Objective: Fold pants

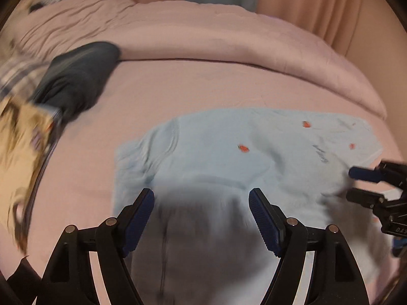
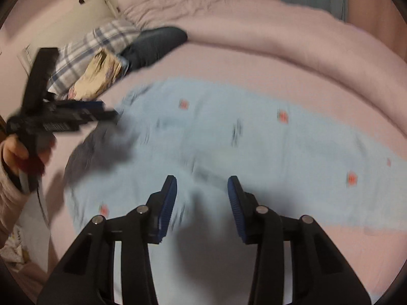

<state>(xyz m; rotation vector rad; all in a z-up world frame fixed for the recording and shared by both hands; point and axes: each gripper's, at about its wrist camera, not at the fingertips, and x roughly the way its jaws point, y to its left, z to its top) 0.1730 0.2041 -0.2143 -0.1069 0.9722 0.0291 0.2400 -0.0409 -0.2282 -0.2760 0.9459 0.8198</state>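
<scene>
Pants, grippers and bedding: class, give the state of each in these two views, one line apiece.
Light blue pants: spread flat on the bed, not yet folded.
Left gripper: jaws open, holding nothing.
Right gripper: jaws open, holding nothing.
Pink comforter: bunched along the far side.
Dark garment: heaped beside the pillow.

Left gripper [image 1: 201,218] has its blue-padded fingers [image 1: 140,218] spread wide, holding nothing. Right gripper [image 2: 202,209] is likewise parted and unloaded, both pointing downward.
</scene>
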